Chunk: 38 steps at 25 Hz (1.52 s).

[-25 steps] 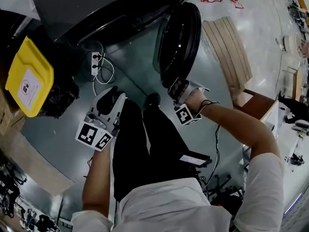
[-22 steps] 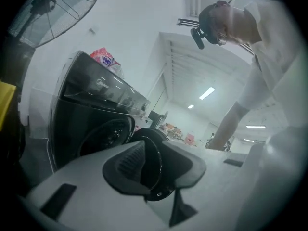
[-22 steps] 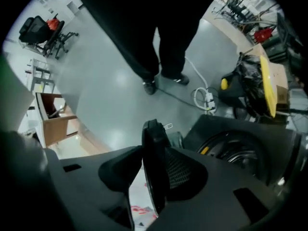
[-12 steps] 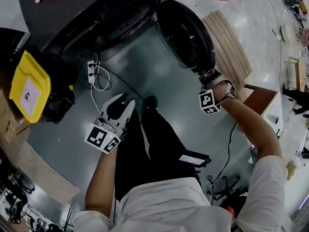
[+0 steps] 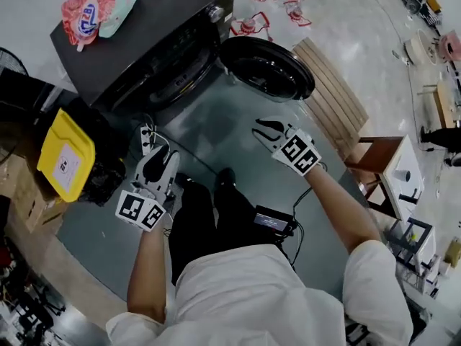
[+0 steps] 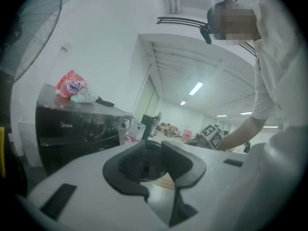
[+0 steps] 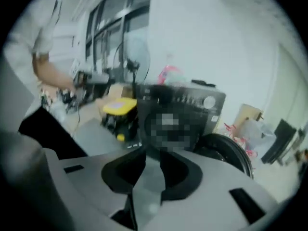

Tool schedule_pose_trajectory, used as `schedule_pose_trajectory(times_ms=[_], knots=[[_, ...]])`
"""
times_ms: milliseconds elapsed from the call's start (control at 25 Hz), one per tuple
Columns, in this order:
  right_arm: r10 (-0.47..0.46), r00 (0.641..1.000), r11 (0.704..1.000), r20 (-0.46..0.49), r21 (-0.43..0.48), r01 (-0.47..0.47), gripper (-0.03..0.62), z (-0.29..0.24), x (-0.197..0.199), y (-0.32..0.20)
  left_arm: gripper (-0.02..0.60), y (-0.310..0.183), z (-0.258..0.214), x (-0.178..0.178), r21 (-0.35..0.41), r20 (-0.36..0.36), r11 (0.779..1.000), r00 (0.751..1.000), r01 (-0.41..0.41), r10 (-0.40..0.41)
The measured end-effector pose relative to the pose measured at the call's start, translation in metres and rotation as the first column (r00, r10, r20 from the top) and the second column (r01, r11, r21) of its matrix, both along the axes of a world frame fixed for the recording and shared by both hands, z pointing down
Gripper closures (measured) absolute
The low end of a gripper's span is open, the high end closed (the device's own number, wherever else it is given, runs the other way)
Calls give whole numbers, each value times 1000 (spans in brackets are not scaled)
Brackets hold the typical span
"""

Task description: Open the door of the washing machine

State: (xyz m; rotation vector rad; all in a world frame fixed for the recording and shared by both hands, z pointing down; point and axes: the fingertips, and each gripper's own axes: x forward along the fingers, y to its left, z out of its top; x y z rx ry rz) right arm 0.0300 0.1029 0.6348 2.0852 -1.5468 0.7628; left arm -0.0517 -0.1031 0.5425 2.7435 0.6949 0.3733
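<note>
The dark washing machine [image 5: 144,45] stands at the upper left of the head view, and its round black door [image 5: 266,67] is swung wide open to the right. My right gripper [image 5: 263,130] hovers below the door, apart from it; its jaws are closing with nothing between them. In the right gripper view the right gripper [image 7: 151,162] faces the washing machine [image 7: 185,105] and the door [image 7: 228,153]. My left gripper [image 5: 155,158] hangs over the floor left of the person's legs, open and empty. In its own view the left gripper [image 6: 153,153] points level at the machine [image 6: 79,129].
A yellow-lidded bin [image 5: 66,153] stands left of the machine, with a power strip [image 5: 146,132] and white cables beside it. A slatted wooden board [image 5: 335,96] lies right of the door. A red and white bag [image 5: 90,13] rests on the machine's top. A wooden stool [image 5: 378,157] is at the right.
The door has swung fully open. My right gripper has come off the door's edge, rolled over and drawn back toward the person. Both grippers have risen.
</note>
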Motion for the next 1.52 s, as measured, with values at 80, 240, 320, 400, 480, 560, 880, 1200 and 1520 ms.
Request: schedule_pose_trajectory(times_ms=[80,240,320,400,480,560,880,1200,1520], knots=[[104,994,961,9,255,-103,505,-72,5,-16,474,-5,-37,-2,23,-41,1000,999,19,-18],[244,967,824,-68,541,-170,545,-189,-3,-13,474,-7,-106,-5,52,-134,998,991,31,-24],[308,945,757,-105,628,-177,554,-233,-12,-10,474,-13,-138,-7,53,-184,998,982,40,-29],[371,920,699,-126,690,-187,557,-267,-25,-5,476,-21,-169,-12,54,-237,998,971,41,-27],[432,889,656,-149,728,-197,557,-292,-42,1,477,-28,-194,-21,64,-285,997,958,35,-15],[493,849,632,-189,748,-201,557,-313,-61,6,482,-37,-214,-32,75,-321,997,947,29,-3],[692,696,548,-189,766,-337,557,-333,-127,4,485,-85,-241,-92,125,-384,991,923,45,6],[751,627,560,-206,702,-440,557,-311,-192,-16,485,-122,-212,-142,101,-352,991,935,90,-49],[772,608,564,-187,644,-517,557,-288,-218,-16,485,-119,-166,-159,88,-276,991,959,97,-69]])
